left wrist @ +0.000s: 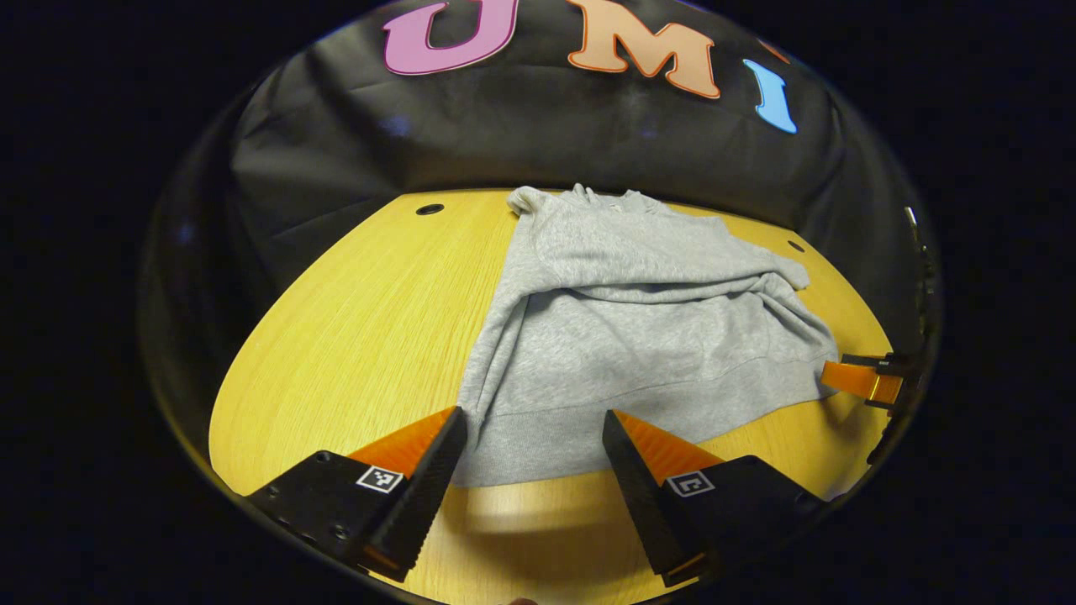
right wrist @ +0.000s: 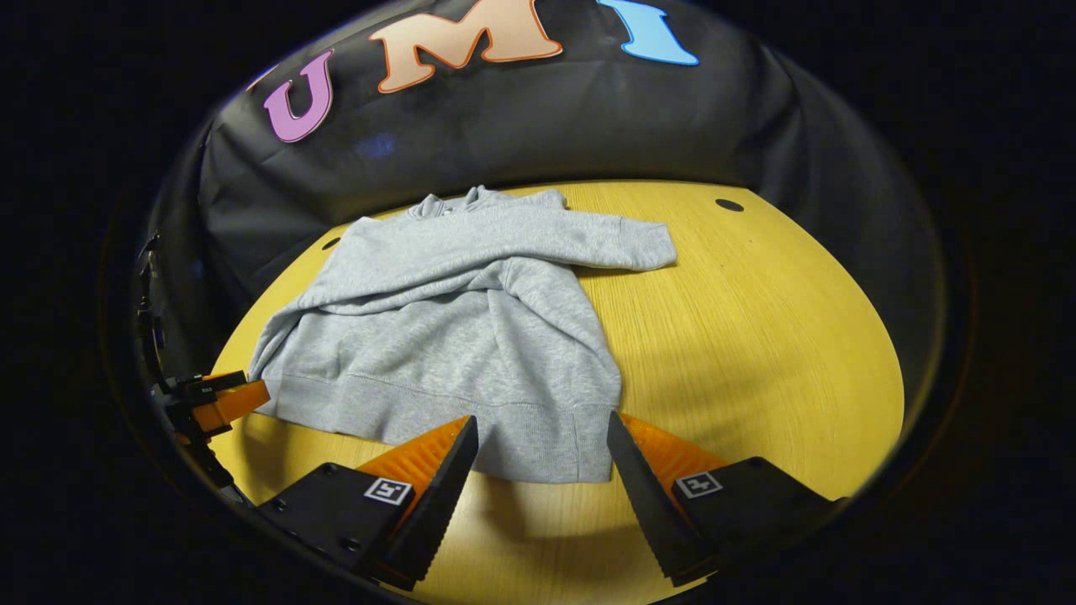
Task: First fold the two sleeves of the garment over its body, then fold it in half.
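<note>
Grey garment (left wrist: 639,336) sleeves folded; both hand-held grippers spread at hem.

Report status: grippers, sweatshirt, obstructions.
Left gripper open, right gripper open, both at the hem. Grey sweatshirt flat on table, sleeves folded across. Nothing blocking.

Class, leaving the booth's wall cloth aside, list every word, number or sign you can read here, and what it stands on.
No readable words or numbers.
Square black-and-white coded markers sit on the left gripper and right gripper: patterns, not text.
The grey sweatshirt and yellow wooden table show no print.
</note>
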A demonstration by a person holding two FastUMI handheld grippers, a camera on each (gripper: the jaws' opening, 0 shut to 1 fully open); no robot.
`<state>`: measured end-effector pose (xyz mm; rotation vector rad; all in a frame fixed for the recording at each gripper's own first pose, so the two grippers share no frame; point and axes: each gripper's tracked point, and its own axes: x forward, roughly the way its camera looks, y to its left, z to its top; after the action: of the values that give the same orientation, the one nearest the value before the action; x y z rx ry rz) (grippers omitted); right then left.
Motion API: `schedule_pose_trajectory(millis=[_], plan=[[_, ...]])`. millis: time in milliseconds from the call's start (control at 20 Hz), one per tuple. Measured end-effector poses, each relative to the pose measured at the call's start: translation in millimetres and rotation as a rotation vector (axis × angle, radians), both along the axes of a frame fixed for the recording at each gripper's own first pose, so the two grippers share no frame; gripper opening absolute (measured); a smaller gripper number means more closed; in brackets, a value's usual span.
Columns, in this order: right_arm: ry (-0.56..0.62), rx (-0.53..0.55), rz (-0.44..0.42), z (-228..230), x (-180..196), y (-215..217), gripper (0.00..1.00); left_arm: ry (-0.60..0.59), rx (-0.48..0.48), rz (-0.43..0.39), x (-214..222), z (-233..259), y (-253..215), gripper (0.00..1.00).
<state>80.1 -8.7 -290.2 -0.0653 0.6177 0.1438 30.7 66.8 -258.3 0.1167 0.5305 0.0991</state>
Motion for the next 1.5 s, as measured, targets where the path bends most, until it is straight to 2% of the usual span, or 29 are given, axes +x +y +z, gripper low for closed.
schedule_pose_trajectory(millis=[50, 100, 300, 350, 400, 500, 550, 600, 700, 750, 800, 850, 900, 950, 1000, 1150, 1200, 1250, 1500], plan=[[-0.001, -0.001, -0.007, 0.1, 0.8, 0.8, 0.98, 0.009, 0.005, 0.007, -0.4, -1.9, 1.6, 0.97], [-0.001, -0.002, -0.014, -1.6, -0.2, 0.6, 0.93, 0.01, 0.003, 0.015, -1.1, -4.9, 2.0, 0.97], [-0.003, -0.004, -0.029, -3.7, 0.1, 1.0, 0.98, 0.004, -0.01, 0.04, -1.7, -11.4, 3.7, 0.98], [-0.004, -0.016, -0.031, -4.4, 0.5, 0.5, 0.97, -0.011, -0.008, 0.035, -1.8, -7.9, 2.8, 0.98], [-0.005, -0.028, -0.031, -5.4, 0.3, -1.3, 0.87, -0.013, -0.01, 0.032, -0.6, -11.0, 2.5, 0.98], [-0.003, -0.037, -0.023, -6.5, 0.5, -0.2, 0.81, -0.02, -0.01, 0.021, -0.4, -10.4, -0.1, 0.96], [0.001, -0.033, -0.021, -6.2, -0.9, -0.1, 0.8, -0.014, -0.012, 0.011, -0.6, -11.1, -3.1, 0.91], [0.007, -0.018, -0.017, -6.5, -2.4, 3.8, 0.72, -0.019, -0.013, 0.0, 0.2, -12.4, -7.0, 0.87], [0.022, 0.017, -0.007, -8.3, -2.9, 12.6, 0.44, -0.019, -0.025, -0.015, 3.4, -13.0, -17.1, 0.61], [0.033, 0.026, -0.006, -9.6, -5.0, 15.6, 0.34, -0.021, -0.028, -0.011, 6.0, -12.2, -20.1, 0.37], [0.029, 0.029, -0.004, -9.1, -4.6, 17.2, 0.25, -0.022, -0.032, -0.005, 7.7, -12.5, -21.7, 0.29], [0.037, 0.038, -0.001, -10.3, -6.0, 20.1, 0.16, -0.021, -0.037, 0.003, 10.6, -12.6, -23.3, 0.17], [0.041, 0.047, 0.01, -11.8, -6.5, 22.3, 0.14, -0.016, -0.038, 0.008, 10.7, -13.4, -24.7, 0.16], [0.045, 0.048, 0.012, -11.4, -7.5, 23.1, 0.14, -0.014, -0.038, 0.009, 10.8, -13.0, -25.0, 0.08], [0.043, 0.049, 0.011, -10.8, -7.1, 22.5, 0.14, -0.013, -0.044, 0.009, 10.5, -13.8, -25.4, 0.06], [0.039, 0.048, 0.001, -9.6, -7.2, 21.4, 0.14, -0.02, -0.079, 0.01, 12.1, -12.7, -25.8, 0.02], [0.038, 0.06, -0.009, -9.3, -6.6, 21.9, 0.12, -0.016, -0.086, 0.011, 13.3, -13.2, -25.5, 0.01], [0.039, 0.065, -0.013, -8.8, -6.7, 22.1, 0.04, -0.013, -0.091, 0.012, 13.5, -11.7, -26.0, 0.0], [0.017, 0.104, -0.01, 6.2, -5.4, 23.2, 0.04, -0.016, -0.196, 0.05, 13.3, 0.3, -28.9, 0.0]])
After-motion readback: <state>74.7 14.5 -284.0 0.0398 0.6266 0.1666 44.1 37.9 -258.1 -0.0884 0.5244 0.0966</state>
